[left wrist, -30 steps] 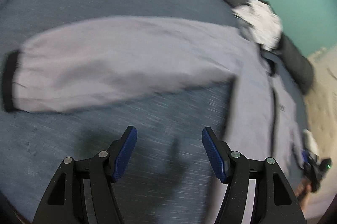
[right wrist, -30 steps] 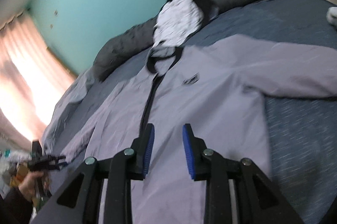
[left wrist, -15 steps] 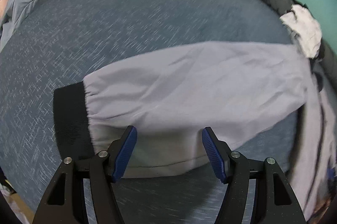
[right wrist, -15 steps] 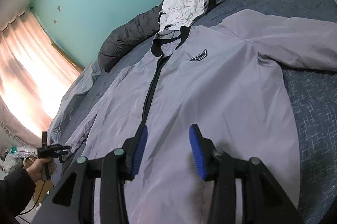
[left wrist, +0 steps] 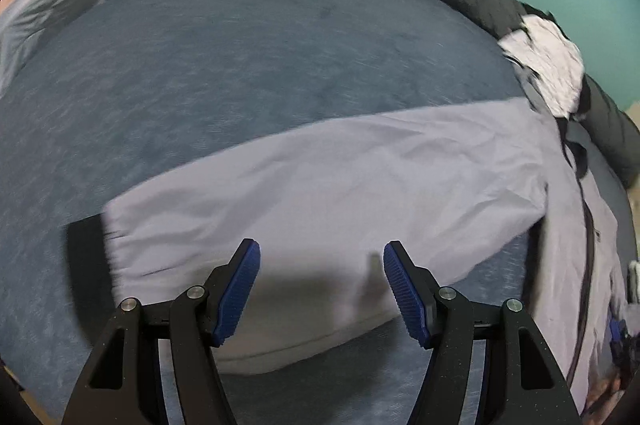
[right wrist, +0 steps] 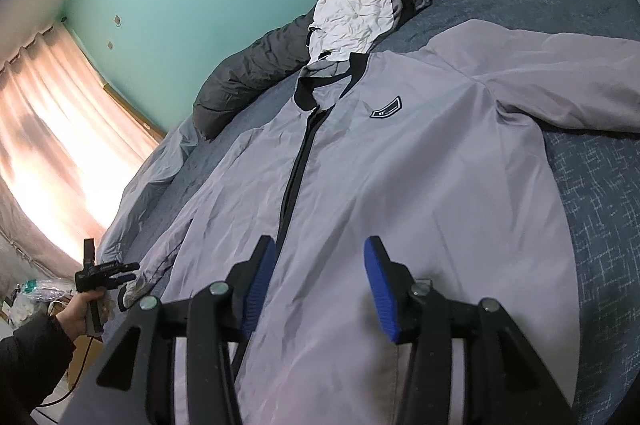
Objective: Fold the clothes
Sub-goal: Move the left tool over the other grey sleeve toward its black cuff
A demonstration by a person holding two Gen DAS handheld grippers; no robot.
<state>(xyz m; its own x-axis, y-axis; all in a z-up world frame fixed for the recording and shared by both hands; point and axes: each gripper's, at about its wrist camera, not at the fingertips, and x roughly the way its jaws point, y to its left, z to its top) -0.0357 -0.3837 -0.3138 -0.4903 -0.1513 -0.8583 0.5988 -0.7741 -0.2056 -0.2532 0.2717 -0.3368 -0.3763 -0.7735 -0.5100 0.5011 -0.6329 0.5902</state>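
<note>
Grey jacket (right wrist: 400, 185) lies flat, front up, on the bed (left wrist: 240, 65) as the left tool (left wrist: 320, 289) hovers wide open and empty over the outstretched sleeve (left wrist: 340, 185), best gripped near its cuff (left wrist: 88, 253), while the right tool (right wrist: 320, 289), opening and empty, waits above the hem.

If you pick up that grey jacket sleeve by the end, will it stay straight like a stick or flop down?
Probably flop. The sleeve lies flat and wrinkled on the bed, so the cloth looks thin and soft. It likely weighs little and would drape from the left gripper. The smooth, slightly shiny jacket fabric might also slip between the pads.
</note>
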